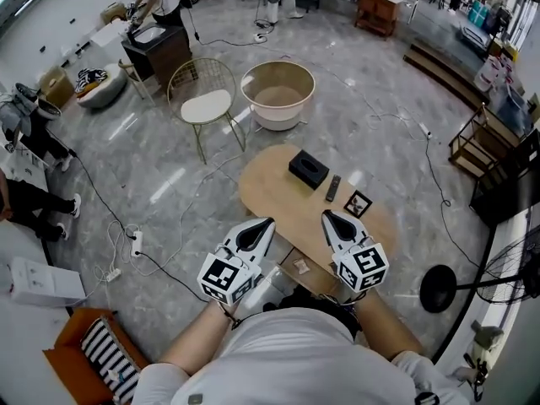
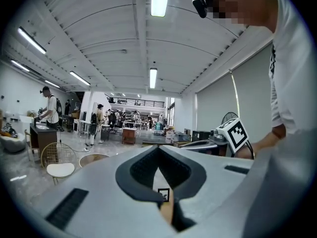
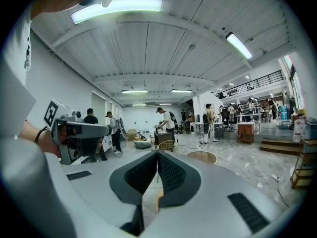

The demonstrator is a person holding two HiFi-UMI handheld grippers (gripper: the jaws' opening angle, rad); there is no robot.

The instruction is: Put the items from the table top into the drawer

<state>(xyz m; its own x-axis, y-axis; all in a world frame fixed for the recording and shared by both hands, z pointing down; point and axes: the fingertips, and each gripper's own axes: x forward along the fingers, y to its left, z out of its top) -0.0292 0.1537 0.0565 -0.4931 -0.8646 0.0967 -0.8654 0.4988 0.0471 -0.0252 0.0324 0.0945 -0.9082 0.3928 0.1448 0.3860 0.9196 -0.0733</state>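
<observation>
With the left gripper point(image 1: 268, 224) and right gripper point(image 1: 326, 216) both closed on nothing over the tabletop's point(image 1: 268, 194) near edge, I'd open one wide before reaching for the black box point(image 1: 308, 169) mid-table, the remote control point(image 1: 333, 187) or the framed card point(image 1: 358, 203) by the right edge, then lower it into the drawer point(image 1: 305, 270); no writing is legible.

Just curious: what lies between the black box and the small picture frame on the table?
A dark remote control, in the head view, between black box and picture frame.

The table point(image 1: 270, 192) is smooth pale wood; the floor point(image 1: 363, 99) is glossy grey.
</observation>
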